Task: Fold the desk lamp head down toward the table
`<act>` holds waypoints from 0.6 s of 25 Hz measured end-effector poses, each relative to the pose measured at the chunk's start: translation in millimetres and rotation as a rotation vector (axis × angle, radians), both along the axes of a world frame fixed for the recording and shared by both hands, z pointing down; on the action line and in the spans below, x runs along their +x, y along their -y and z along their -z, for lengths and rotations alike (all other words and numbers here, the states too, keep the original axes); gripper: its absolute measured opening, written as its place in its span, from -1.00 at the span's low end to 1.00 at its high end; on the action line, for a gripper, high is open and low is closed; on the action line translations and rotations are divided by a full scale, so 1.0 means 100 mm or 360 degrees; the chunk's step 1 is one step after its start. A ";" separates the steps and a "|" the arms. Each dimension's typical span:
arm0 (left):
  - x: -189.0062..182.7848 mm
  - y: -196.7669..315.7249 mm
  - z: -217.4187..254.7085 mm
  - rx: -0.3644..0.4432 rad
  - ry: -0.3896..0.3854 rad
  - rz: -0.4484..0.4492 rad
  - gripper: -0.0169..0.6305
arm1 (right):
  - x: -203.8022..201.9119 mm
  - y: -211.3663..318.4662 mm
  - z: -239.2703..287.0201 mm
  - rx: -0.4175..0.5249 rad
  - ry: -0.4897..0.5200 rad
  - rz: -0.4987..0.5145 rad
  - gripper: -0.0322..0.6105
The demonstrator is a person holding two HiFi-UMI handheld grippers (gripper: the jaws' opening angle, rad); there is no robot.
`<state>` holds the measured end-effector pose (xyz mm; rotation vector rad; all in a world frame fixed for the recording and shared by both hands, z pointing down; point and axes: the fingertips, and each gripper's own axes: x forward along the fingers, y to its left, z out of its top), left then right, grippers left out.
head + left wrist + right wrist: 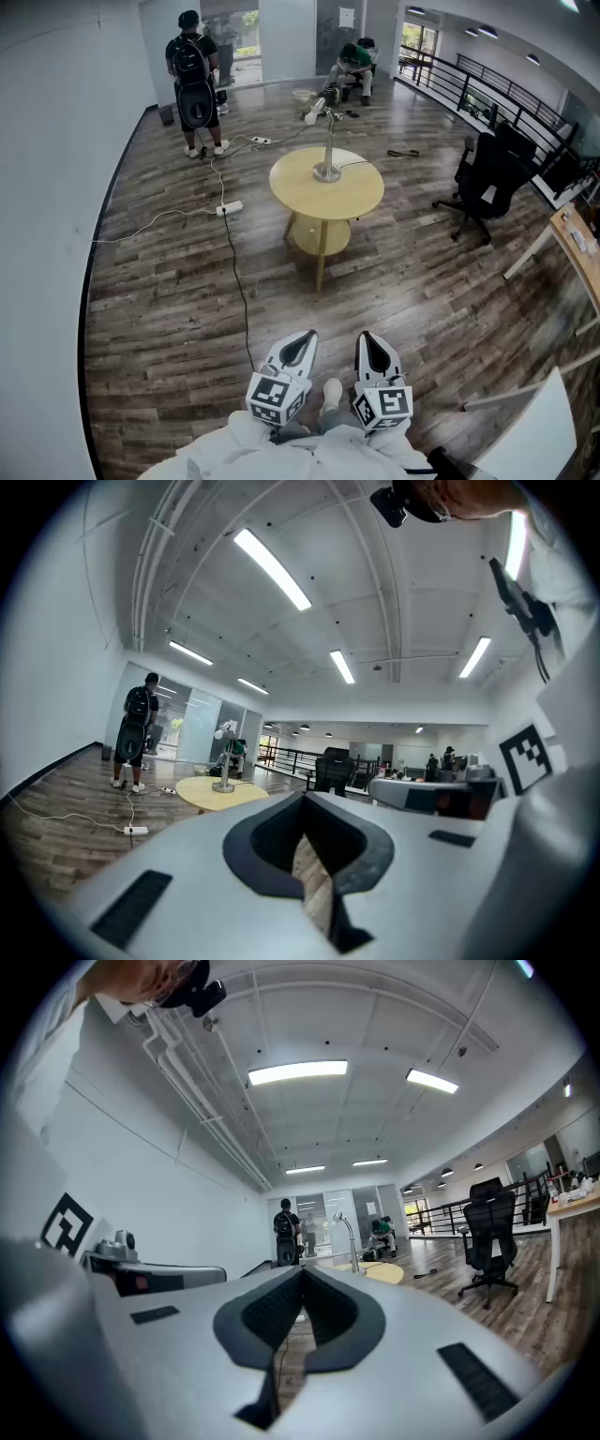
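No words, brands or numbers can be read anywhere. The cube (278, 396) on the left gripper (308, 334) and the cube (382, 406) on the right gripper (365, 336) carry only black-and-white square marker patterns, not letters. A pale sheet (347, 17) hangs on the far glass wall (328, 42), too small to read.
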<state>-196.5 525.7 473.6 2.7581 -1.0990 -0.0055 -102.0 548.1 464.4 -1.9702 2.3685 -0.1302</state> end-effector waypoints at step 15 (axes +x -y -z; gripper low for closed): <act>0.83 1.35 -0.02 -0.0062 0.0010 0.0107 -0.95 | 0.81 1.46 0.06 0.0018 0.0016 0.0115 -0.90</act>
